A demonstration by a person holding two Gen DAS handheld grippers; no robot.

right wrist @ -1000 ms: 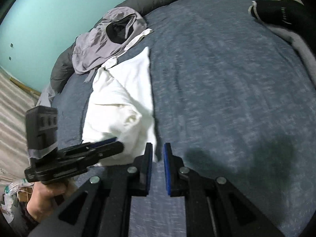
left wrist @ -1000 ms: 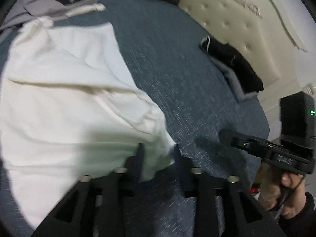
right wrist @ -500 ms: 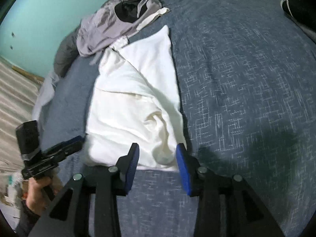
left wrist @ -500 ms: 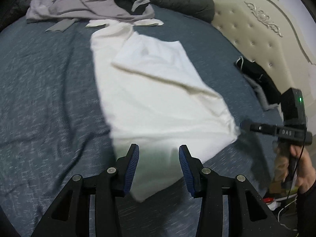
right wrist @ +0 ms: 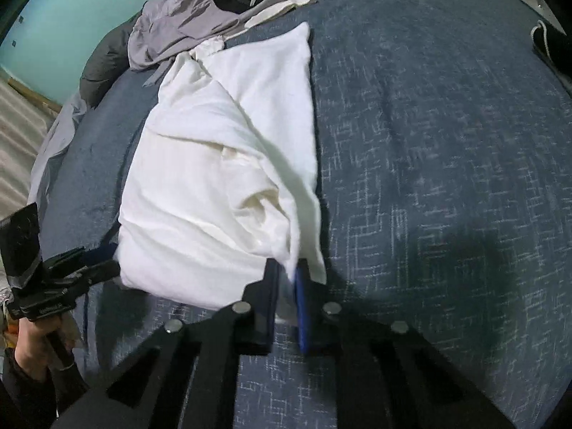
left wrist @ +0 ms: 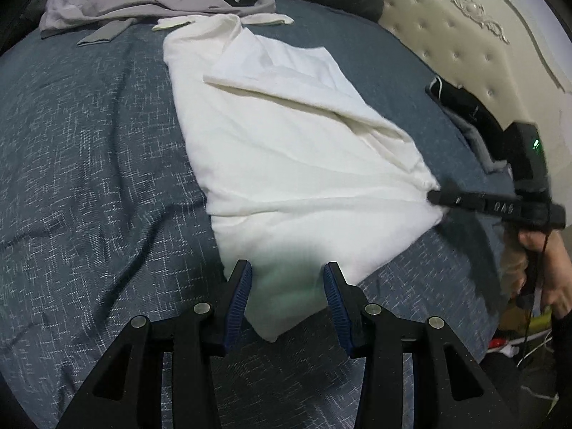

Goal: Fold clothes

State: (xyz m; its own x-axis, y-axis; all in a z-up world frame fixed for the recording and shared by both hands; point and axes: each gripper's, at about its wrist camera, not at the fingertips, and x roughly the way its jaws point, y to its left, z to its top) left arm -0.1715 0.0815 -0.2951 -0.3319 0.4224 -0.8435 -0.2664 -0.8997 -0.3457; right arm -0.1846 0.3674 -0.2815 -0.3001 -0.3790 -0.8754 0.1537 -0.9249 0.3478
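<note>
With my right tongs [right wrist: 286, 286] clenched on the near corner of the white garment [left wrist: 296, 164] lying on the bed [left wrist: 89, 164] and my left tongs [left wrist: 286, 287] released astride its other corner (gripping nothing), pulling now could skew the fold.

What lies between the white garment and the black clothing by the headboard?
Bare blue bedspread. In the left wrist view nothing lies on the stretch between the white garment and the black clothing; the right gripper reaches the garment's corner nearer the camera.
</note>
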